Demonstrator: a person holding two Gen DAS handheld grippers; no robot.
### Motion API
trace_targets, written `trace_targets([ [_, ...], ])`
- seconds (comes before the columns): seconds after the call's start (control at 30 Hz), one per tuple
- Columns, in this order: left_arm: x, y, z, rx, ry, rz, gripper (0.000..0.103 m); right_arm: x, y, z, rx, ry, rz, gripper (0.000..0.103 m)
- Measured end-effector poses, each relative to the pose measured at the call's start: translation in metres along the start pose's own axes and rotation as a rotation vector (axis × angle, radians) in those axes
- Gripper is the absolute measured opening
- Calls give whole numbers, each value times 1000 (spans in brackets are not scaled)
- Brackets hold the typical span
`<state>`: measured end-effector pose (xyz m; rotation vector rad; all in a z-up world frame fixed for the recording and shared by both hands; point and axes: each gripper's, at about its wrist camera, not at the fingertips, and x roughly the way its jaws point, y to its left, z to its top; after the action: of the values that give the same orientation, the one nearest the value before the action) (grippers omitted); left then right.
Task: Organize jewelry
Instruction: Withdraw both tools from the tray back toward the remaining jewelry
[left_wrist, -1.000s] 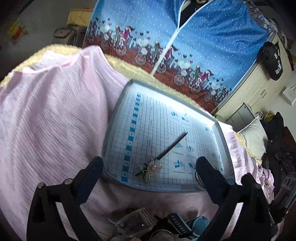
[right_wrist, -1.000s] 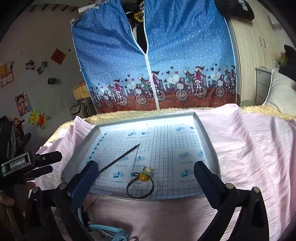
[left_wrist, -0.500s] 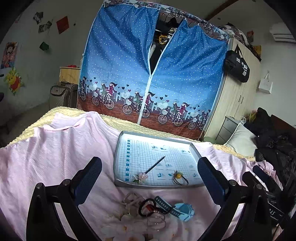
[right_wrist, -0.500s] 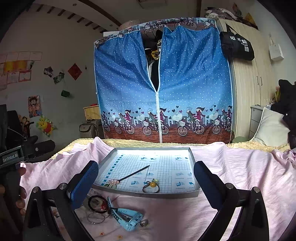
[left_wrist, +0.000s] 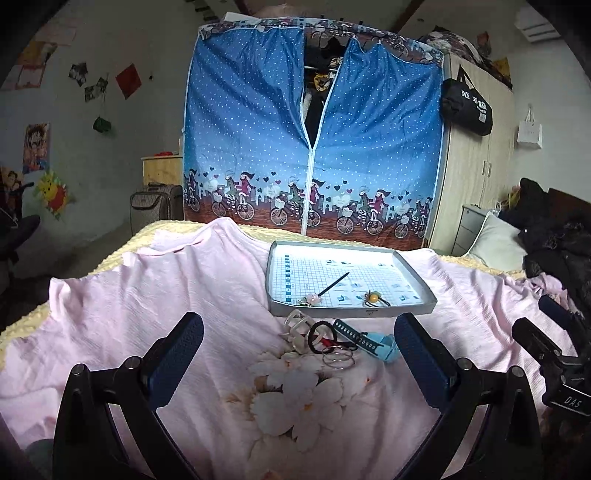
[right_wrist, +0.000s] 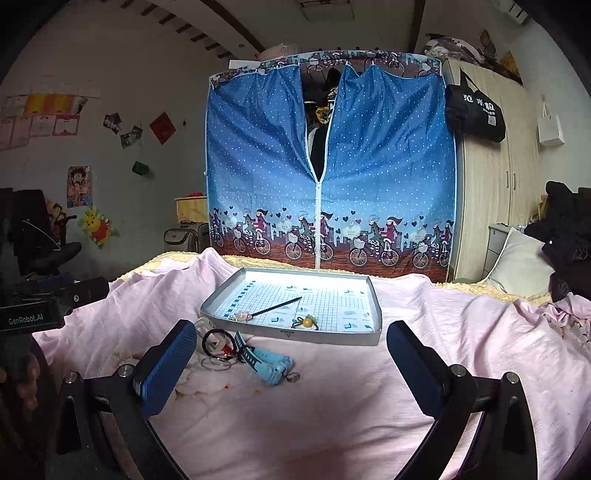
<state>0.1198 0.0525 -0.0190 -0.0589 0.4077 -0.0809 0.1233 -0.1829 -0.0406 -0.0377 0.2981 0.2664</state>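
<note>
Beyond both empty tools (left_wrist: 298, 350) (right_wrist: 291, 347): jewelry pile (left_wrist: 334, 341).

Dim, cool room light in both views — glare whitens the far end of the tray (left_wrist: 334, 254) — and fisheye bending darkens the corners to black.

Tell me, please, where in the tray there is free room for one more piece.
The tray is bare across its far half and right side, beyond the hairpin and right of the yellow-bead hair tie. Its near-left corner is crowded. On the pink sheet, the pile around the blue watch is cluttered.
</note>
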Motion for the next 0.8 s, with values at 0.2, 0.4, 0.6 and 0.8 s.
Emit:
trace_targets([
  [0.2,-3,-8,-24,35,54,-15,101,-18,3,-14,27,48,-22,103],
  [0.4,4,-13,-41,36,131,16,101,-13,-3,-29,86,158,-53,103],
  [0.6,2,-16,-47,30,145,32,101,-6,-3,-37,99,220,-69,103],
  [0.8,8,-12,-51,4,189,68,101,0,0,-41,86,262,-74,103],
])
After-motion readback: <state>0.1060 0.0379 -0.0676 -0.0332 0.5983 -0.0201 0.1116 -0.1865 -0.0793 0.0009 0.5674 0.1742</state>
